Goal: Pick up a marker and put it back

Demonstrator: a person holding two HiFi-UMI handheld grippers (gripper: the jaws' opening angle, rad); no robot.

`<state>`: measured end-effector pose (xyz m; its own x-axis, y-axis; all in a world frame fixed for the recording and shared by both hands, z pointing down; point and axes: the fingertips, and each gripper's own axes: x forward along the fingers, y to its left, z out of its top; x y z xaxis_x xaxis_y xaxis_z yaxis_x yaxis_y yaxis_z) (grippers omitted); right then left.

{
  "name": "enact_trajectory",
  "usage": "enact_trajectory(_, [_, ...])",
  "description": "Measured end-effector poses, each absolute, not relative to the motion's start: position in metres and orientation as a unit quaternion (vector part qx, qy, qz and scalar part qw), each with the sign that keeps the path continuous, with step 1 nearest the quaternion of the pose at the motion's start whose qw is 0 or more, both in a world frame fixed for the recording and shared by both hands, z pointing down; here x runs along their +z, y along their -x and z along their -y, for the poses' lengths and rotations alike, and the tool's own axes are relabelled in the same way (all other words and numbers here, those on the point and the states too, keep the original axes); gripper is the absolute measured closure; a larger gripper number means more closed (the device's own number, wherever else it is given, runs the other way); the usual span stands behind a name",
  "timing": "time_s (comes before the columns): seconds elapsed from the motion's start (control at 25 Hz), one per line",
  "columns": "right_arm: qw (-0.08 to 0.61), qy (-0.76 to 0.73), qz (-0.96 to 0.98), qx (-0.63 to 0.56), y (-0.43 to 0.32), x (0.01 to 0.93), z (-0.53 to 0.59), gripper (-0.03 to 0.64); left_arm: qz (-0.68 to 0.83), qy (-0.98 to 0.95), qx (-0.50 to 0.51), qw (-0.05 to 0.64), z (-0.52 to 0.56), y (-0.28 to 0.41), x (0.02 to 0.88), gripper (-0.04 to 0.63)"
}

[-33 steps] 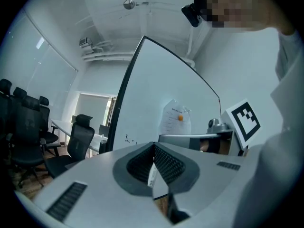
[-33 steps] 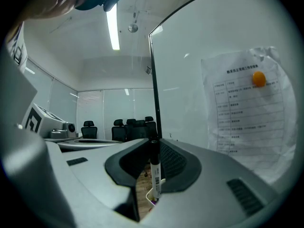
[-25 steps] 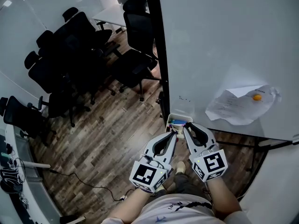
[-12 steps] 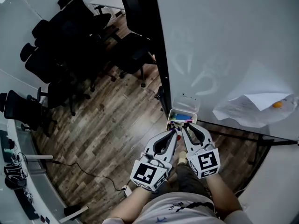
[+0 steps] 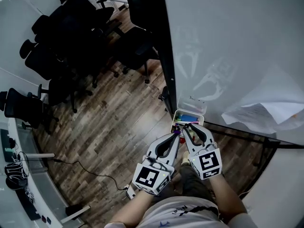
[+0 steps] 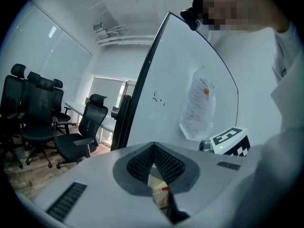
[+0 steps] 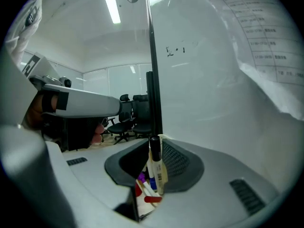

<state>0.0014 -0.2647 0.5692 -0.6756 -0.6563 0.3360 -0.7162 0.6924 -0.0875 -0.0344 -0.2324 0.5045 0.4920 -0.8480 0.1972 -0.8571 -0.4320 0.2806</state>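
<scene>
A small white marker tray (image 5: 195, 114) hangs at the whiteboard's lower left corner, with several coloured markers in it. My right gripper (image 5: 185, 126) is at the tray's near edge, shut on a white marker with a black cap (image 7: 155, 165) that stands upright between the jaws. Under it, the right gripper view shows purple, blue and red markers (image 7: 148, 198) lying in the tray. My left gripper (image 5: 176, 134) sits just left of the right one, shut and holding nothing. In the left gripper view its jaws (image 6: 153, 148) meet, with a bit of the tray below.
The whiteboard (image 5: 237, 42) on a black frame fills the right side, with a loose paper sheet (image 5: 266, 113) stuck on it. Black office chairs (image 5: 61, 56) stand on the wooden floor (image 5: 109, 127) to the left. A cable (image 5: 90, 175) runs across the floor.
Both grippers have moved slightly forward toward the tray, the right one now reaching its near edge. The head view has shifted a little; the paper sits further right.
</scene>
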Motion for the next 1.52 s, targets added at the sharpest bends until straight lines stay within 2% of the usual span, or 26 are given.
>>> enact_trajectory(0.2, [0.135, -0.372, 0.913, 0.101, 0.003, 0.558, 0.264, 0.515, 0.506, -0.845, 0.014, 0.174, 0.231, 0.037, 0.502, 0.584])
enact_trajectory(0.72, [0.100, -0.389, 0.913, 0.073, 0.002, 0.501, 0.247, 0.518, 0.508, -0.847, 0.016, 0.154, 0.210, 0.039, 0.480, 0.584])
enact_trajectory(1.08, [0.064, -0.406, 0.907, 0.096, -0.003, 0.453, 0.223, 0.588, 0.496, -0.858, -0.001, 0.131, 0.191, 0.036, 0.440, 0.584])
enact_trajectory(1.52, [0.030, -0.418, 0.904, 0.088, -0.006, 0.409, 0.184, 0.601, 0.471, -0.876, -0.020, 0.101, 0.160, 0.028, 0.405, 0.584])
